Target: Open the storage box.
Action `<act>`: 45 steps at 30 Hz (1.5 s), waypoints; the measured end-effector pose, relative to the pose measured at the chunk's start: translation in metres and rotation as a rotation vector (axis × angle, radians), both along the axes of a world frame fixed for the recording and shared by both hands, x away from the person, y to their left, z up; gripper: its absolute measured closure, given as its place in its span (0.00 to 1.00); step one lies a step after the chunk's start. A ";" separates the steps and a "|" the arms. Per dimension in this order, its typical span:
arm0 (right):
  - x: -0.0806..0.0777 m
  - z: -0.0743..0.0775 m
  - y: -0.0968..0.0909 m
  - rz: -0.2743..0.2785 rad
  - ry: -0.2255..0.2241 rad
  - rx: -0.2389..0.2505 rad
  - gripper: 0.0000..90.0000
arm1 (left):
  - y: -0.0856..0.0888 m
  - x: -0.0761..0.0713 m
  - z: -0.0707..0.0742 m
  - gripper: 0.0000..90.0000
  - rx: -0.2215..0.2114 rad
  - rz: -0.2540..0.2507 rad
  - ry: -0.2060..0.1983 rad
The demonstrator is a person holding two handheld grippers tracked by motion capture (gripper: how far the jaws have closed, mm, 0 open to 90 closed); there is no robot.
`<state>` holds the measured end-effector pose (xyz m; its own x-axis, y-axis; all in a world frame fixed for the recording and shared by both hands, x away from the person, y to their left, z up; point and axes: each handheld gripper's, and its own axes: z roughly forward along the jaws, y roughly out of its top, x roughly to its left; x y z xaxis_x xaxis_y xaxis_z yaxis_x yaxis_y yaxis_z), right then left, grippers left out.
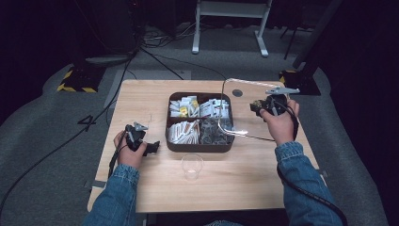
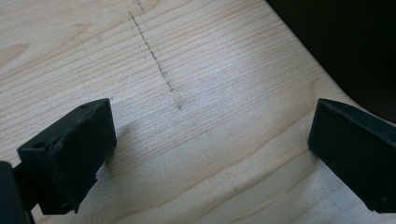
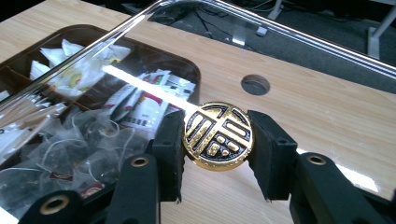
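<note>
While the right gripper clamps its two black jaws on the round gold-and-black knob of a clear lid, the lid hangs tilted over the right side of the brown box. Its far edge is raised above the table; its near edge sits low over the box's front right compartment. The box has four compartments: sachets and paper packets in three, clear-wrapped tea bags in the front right one. A clear plastic cup stands upright just in front of the box. The left gripper rests low over bare wood, left of the box, jaws wide apart with nothing between them.
</note>
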<state>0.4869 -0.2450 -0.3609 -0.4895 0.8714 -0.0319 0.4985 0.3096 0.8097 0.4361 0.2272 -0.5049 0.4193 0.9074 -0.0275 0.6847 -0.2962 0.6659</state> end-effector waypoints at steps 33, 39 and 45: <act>0.026 -0.039 -0.074 -0.071 0.055 -0.084 0.65 | 0.000 -0.001 0.000 0.01 0.002 0.004 0.000; 0.032 -0.052 -0.079 -0.068 0.076 -0.091 0.65 | 0.000 -0.001 0.000 0.01 0.002 0.004 0.000; 0.035 -0.066 -0.081 -0.080 0.096 -0.074 0.65 | 0.000 -0.001 0.000 0.01 0.002 0.004 0.000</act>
<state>0.5224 -0.3262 -0.4272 -0.4229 0.9046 -0.0537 0.5978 0.3231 0.7336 0.4356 0.2268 -0.5048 0.4158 0.9091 -0.0253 0.6857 -0.2950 0.6654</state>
